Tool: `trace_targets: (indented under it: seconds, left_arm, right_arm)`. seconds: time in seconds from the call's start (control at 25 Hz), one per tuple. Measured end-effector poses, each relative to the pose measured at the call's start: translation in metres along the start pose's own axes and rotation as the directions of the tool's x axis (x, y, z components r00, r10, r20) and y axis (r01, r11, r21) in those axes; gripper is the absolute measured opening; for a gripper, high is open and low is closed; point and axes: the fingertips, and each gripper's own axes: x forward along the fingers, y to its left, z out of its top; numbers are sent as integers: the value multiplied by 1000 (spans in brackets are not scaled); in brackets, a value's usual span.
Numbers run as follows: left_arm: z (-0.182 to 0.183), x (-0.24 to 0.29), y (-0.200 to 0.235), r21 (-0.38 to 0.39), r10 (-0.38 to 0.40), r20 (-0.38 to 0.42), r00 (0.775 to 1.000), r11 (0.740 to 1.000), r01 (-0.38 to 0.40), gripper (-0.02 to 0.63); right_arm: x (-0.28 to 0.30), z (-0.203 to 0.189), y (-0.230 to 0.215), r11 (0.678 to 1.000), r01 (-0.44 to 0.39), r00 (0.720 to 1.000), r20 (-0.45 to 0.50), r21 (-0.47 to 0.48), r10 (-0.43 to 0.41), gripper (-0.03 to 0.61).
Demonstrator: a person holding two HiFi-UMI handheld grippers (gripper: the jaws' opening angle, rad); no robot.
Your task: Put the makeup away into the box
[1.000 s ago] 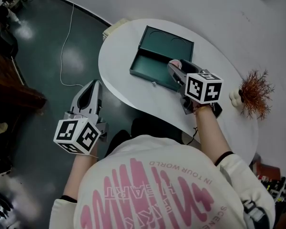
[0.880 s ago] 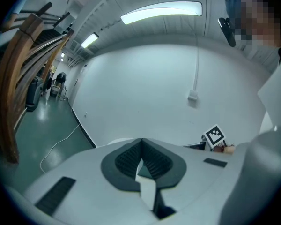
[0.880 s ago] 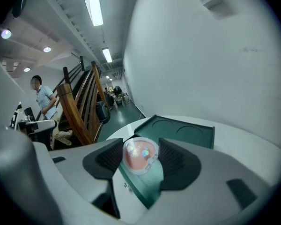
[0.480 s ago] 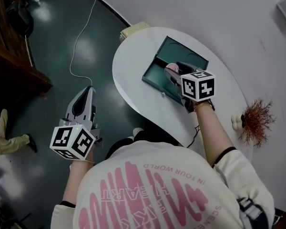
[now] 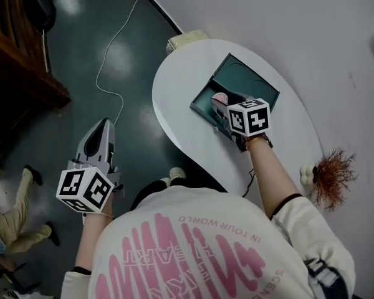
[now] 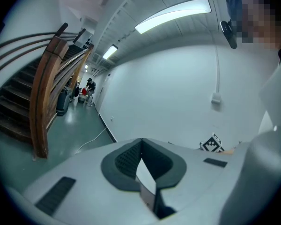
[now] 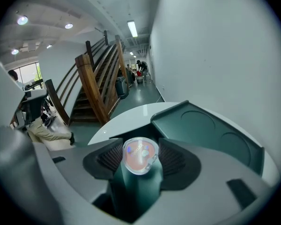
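- The left gripper (image 5: 102, 126) hangs clear of the tabletop's left side, out over the dark floor (image 5: 62, 111). Its fingers (image 6: 129, 159) are closed tip to tip with nothing between them.
- The right gripper (image 5: 222, 102) reaches in over the near edge of the white tabletop (image 5: 177, 98), pointing down into the box.
- Its fingers (image 7: 113, 157) are clamped on a small clear round makeup pot (image 7: 140, 154) with pink inside.
- In the head view the pot is just a pink spot at the gripper's tip.
- The pot sits over the open lower half of the green box (image 5: 202, 103). The gripper body covers that half, so I cannot tell whether the pot touches the bottom.
- The lid (image 7: 210, 128) stands open on the far side, with two round recesses in its lining.
- A pale block (image 5: 187, 40) lies at the tabletop's far left edge, apart from the box.
- A dried reddish plant (image 5: 331, 176) stands at the right end of the tabletop, with a small white figure (image 5: 307, 175) just beside it.
- A white cable (image 5: 110, 55) trails across the floor along the curved wall.
- Farther left there is a wooden staircase (image 7: 96, 83), and a person's legs in tan trousers (image 5: 12, 226) lie on the floor.
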Motion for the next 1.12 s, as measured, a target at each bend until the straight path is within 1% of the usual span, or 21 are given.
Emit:
trace_targets:
  seconds: [0.32,0.64,0.84,1.12]
  left_arm:
    - [5,-1,1,18,21,3,1000,1000,-21,2]
    - [0,-7,8,13,48,-5,999,999,-48,2]
    - [-2,-7,9,12,58,-7,998,998,-58,2]
    - [0,-4,12,17,61,-16,998,998,-61,2]
  right_arm:
    - [18,-15,3,999,-30,998,-56,-18,29,241]
    - [32,-27,4,999,-31,996,-86,-26,28,241]
    - [37,-32,0,999,-18,994,-111,-44,13,241]
    - [44,-31,-1,999,-19,992,-127,-32,15,241]
